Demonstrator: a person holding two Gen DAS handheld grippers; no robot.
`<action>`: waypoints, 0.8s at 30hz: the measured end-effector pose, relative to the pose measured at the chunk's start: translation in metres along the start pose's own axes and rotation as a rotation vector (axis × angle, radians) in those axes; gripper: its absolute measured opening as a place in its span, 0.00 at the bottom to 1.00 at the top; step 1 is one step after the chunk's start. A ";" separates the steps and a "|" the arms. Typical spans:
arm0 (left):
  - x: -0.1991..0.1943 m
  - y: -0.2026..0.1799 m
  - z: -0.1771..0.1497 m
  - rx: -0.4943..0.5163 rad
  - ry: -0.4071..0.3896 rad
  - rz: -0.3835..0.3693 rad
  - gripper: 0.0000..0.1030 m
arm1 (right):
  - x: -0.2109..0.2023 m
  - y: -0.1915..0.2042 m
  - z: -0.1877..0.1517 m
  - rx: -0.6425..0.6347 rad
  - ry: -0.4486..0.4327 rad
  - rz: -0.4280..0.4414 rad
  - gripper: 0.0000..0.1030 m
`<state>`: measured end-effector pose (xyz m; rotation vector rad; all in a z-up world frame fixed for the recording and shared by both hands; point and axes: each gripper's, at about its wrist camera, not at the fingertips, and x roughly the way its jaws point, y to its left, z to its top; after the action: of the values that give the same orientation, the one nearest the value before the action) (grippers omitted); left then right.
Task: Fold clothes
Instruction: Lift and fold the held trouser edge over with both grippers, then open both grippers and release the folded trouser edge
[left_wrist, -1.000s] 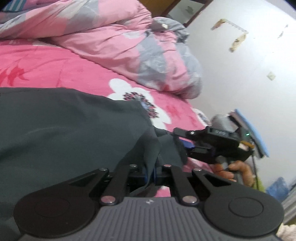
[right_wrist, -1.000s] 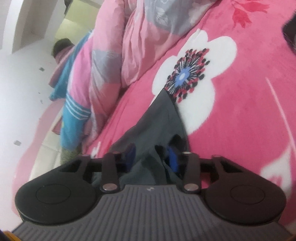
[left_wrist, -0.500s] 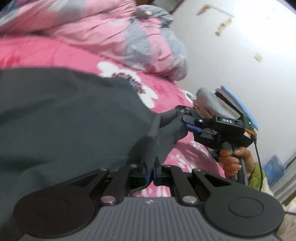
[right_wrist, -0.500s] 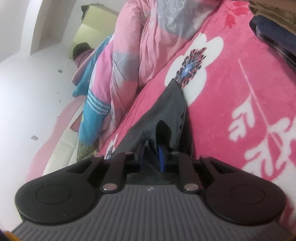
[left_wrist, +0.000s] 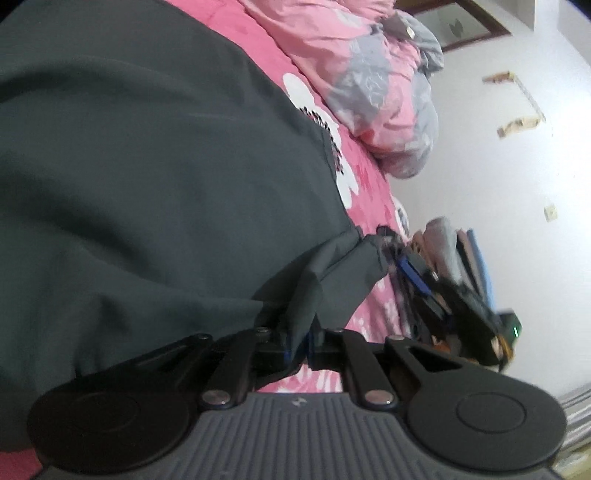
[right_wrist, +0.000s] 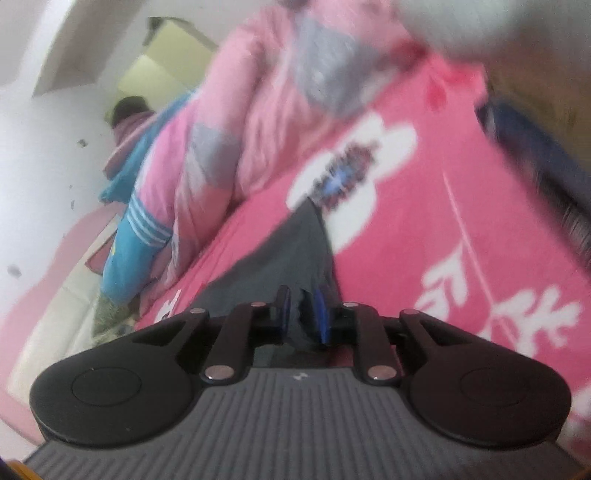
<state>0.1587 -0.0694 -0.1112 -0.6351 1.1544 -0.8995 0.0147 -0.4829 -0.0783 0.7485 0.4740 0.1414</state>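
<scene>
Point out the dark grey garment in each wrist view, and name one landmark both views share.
Left wrist view: the dark grey garment fills the left and centre, a bunched edge running down into the left tool.
Right wrist view: the garment is a narrow wedge in the lower centre, rising from the right tool.
Shared landmark: the white flower printed on the pink bedspread, just past the garment's edge.

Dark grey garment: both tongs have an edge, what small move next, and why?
Probably carry both held corners across the dark grey garment to fold it; left tongs and right tongs each pinch bunched fabric, the rest lying spread on the pink bedspread.
</scene>
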 end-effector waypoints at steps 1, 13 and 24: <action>-0.001 0.001 0.000 -0.009 -0.007 -0.005 0.09 | -0.003 0.009 -0.003 -0.047 0.002 0.020 0.15; -0.053 -0.054 -0.039 0.368 -0.270 0.240 0.47 | 0.070 0.020 -0.032 -0.155 0.171 -0.022 0.06; -0.007 -0.115 -0.079 0.836 -0.311 0.307 0.40 | 0.071 0.021 -0.038 -0.155 0.142 -0.018 0.06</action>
<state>0.0517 -0.1203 -0.0379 0.0909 0.4936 -0.8820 0.0611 -0.4233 -0.1141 0.5845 0.5975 0.2124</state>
